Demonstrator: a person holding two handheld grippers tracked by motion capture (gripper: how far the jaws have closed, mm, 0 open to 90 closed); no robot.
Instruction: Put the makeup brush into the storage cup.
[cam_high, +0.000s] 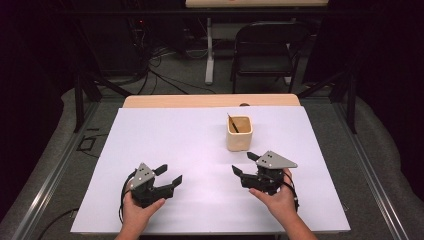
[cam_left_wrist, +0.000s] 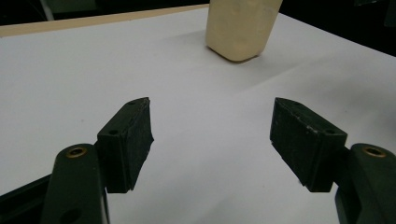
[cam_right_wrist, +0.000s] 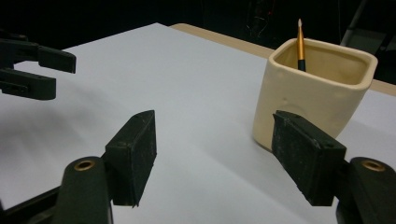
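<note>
cup (cam_left_wrist: 243, 28) ahead of left gripper (cam_left_wrist: 211, 133): rim cut off by top edge. Right gripper view: jaw hides cup's lower corner; brush (cam_right_wrist: 300, 44) lower end hidden inside cup, its tip too small to tell in high view.

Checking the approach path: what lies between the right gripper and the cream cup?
Nothing: in the high view, only bare white table cover separates the right gripper from the cream cup.
</note>
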